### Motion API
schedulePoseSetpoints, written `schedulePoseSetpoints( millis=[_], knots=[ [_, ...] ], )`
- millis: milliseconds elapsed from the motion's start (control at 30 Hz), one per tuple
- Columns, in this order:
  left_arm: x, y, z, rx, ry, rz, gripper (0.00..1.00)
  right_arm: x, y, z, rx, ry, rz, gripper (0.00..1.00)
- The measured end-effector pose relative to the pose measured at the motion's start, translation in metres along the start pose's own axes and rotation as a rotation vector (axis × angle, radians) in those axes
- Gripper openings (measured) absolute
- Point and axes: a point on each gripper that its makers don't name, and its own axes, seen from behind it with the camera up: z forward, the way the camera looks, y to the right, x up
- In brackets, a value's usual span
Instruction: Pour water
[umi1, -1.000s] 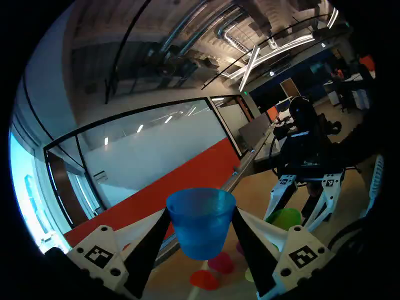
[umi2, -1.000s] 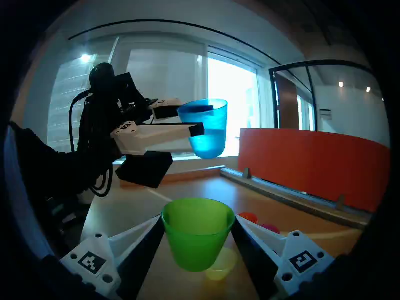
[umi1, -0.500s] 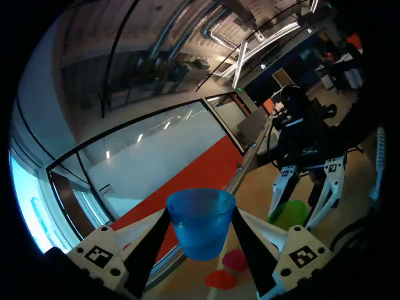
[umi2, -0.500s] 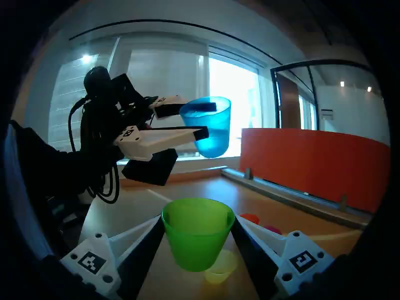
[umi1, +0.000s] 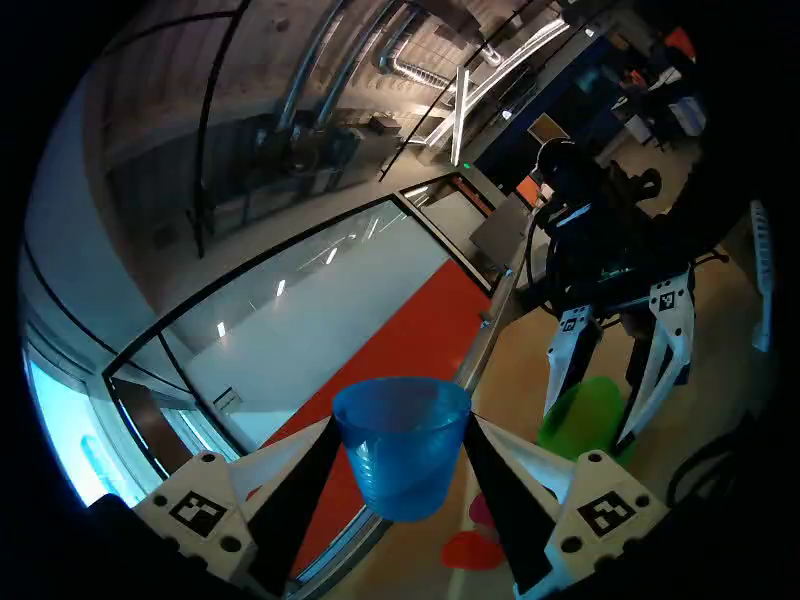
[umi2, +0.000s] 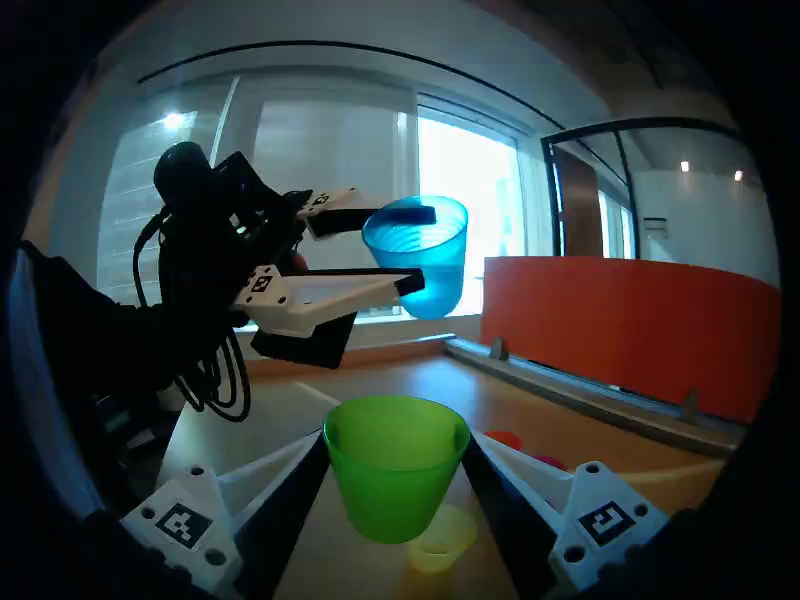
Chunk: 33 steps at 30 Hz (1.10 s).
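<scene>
Tipping further, the blue cup (umi1: 402, 455) pinched in my left gripper (umi1: 401, 432) nears pouring; my right gripper (umi2: 396, 445) clamps the green cup (umi2: 394, 480).

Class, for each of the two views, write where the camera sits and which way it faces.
Left gripper view: rides on the left gripper, tilted up toward ceiling pipes; shut on the blue cup; right gripper farther off.
Right gripper view: rides on the right gripper, facing level over the table toward windows; shut on the green cup; a dark sleeve holds the left gripper.
Shared: both cups, both grippers, the orange partition.
</scene>
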Motion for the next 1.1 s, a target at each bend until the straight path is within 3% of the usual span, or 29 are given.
schedulePoseSetpoints(
  millis=[467, 1100],
  knots=[
    [-0.002, 0.006, 0.003, -0.004, -0.003, 0.080, 0.86, -0.004, 0.005, 0.001, -0.004, 0.005, 0.008, 0.92],
    [-0.001, 0.013, 0.018, -0.016, 0.000, 0.188, 0.86, -0.008, 0.010, 0.003, -0.007, 0.006, 0.008, 0.92]
  ],
)
